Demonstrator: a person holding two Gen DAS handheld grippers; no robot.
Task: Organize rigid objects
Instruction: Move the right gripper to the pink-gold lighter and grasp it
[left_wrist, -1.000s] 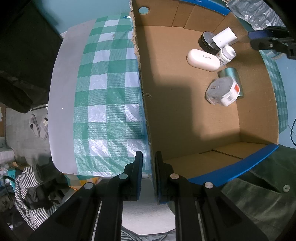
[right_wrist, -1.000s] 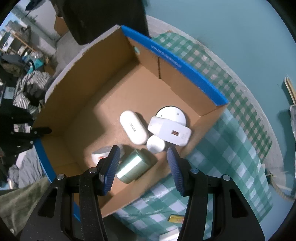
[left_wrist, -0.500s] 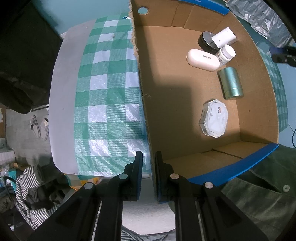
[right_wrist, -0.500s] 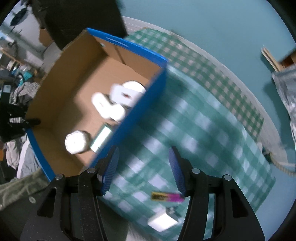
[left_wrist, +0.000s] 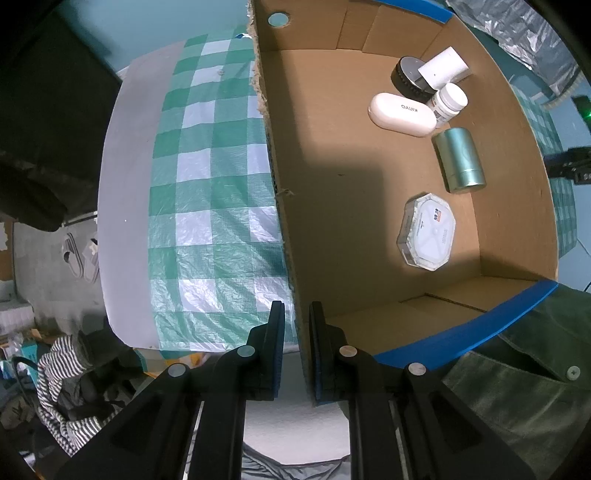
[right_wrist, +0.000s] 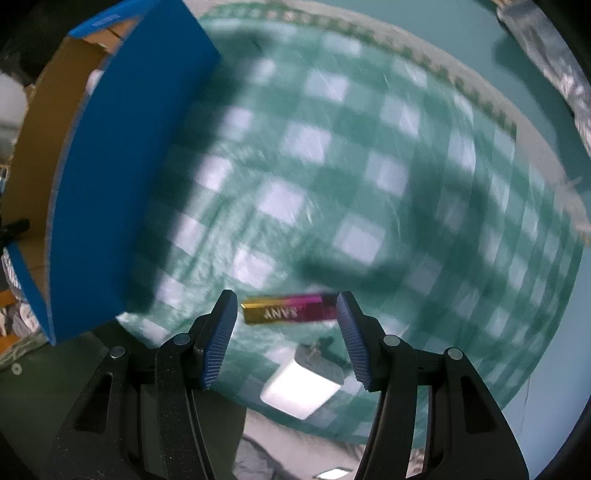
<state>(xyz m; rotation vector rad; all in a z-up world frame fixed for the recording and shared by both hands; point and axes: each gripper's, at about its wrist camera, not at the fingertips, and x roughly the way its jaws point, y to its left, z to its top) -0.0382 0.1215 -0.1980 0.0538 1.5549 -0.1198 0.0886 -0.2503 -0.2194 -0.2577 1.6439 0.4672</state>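
Left gripper (left_wrist: 295, 325) clamps cardboard box (left_wrist: 288, 258) wall at 6 o'clock. Right gripper (right_wrist: 282, 314) wide open, empty; gold-pink bar (right_wrist: 288, 313) on checked cloth (right_wrist: 332, 166) between its fingertips, white charger (right_wrist: 301, 387) at 6.

"KINYO" on white oval case (left_wrist: 402, 115), "SANY" upside down on gold-pink bar (right_wrist: 288, 312)

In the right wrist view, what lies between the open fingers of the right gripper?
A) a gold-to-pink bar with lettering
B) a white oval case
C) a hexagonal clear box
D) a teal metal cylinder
A: the right gripper stands open, and the gold-to-pink bar lies on the checked cloth between its fingers, not yet gripped.
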